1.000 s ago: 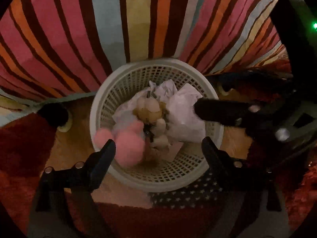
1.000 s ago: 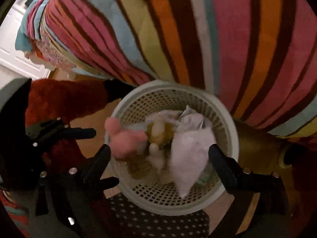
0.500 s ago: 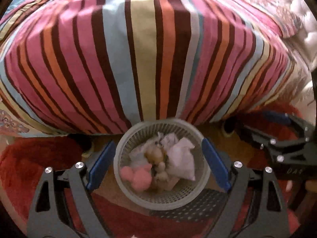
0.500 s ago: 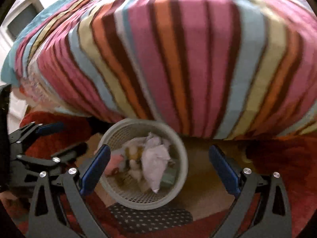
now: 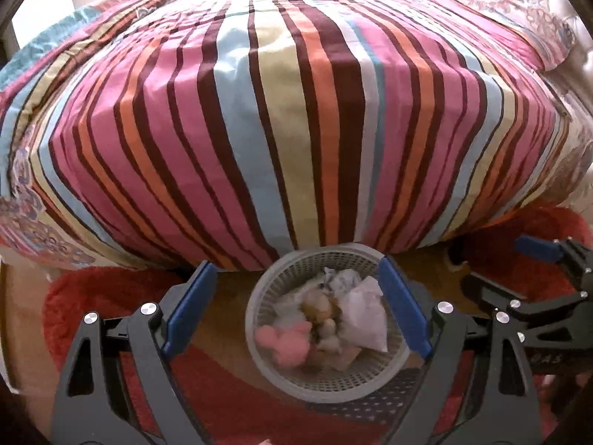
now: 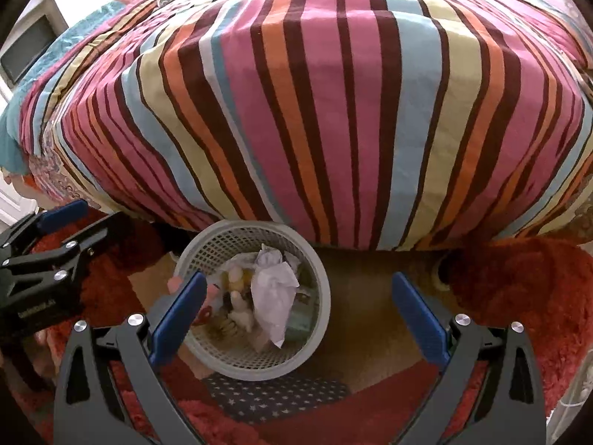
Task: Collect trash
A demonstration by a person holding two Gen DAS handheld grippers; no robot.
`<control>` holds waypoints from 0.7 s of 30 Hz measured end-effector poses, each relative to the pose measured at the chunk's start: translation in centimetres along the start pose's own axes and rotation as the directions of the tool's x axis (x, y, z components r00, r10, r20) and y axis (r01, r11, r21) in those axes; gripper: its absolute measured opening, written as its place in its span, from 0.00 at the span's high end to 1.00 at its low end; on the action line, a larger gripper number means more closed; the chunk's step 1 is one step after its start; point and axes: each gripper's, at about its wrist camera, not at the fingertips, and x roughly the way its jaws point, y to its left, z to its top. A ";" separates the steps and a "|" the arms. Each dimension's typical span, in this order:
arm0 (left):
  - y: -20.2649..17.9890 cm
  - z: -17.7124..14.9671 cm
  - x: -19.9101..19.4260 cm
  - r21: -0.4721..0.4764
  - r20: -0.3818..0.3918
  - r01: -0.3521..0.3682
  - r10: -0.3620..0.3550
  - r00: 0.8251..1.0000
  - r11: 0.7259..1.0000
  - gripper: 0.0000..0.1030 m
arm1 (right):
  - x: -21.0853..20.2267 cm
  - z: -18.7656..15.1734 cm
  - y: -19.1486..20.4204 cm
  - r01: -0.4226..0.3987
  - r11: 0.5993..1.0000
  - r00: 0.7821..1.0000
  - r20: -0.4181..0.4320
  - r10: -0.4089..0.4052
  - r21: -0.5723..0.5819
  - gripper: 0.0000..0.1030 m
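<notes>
Bright backlight, fisheye warp, soft blur

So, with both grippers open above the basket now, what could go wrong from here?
The basket is heaped: the white paper and the pink item lie high, so another piece might roll off. It also stands half on the starred mat, close under the striped bedspread, so a bump could tip it.

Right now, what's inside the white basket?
The basket holds crumpled white paper, a pink fuzzy lump and small beige bits. Whatever lies beneath that pile is covered.
</notes>
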 end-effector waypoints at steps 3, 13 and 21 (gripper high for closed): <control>-0.1 0.0 0.0 -0.007 -0.010 0.036 -0.036 0.999 0.999 0.17 | 2.0 -0.6 0.2 0.000 1.000 1.000 -0.002 0.000 -0.003 0.08; 0.0 0.1 0.2 -0.013 -0.012 0.035 -0.036 0.999 0.999 0.17 | 3.6 -1.2 0.0 -0.002 1.000 1.000 -0.016 0.002 0.007 0.08; 0.0 0.1 -0.3 -0.002 0.028 -0.008 0.008 1.000 1.000 0.17 | 4.2 -1.3 0.4 -0.007 1.000 0.999 -0.035 0.007 0.010 0.08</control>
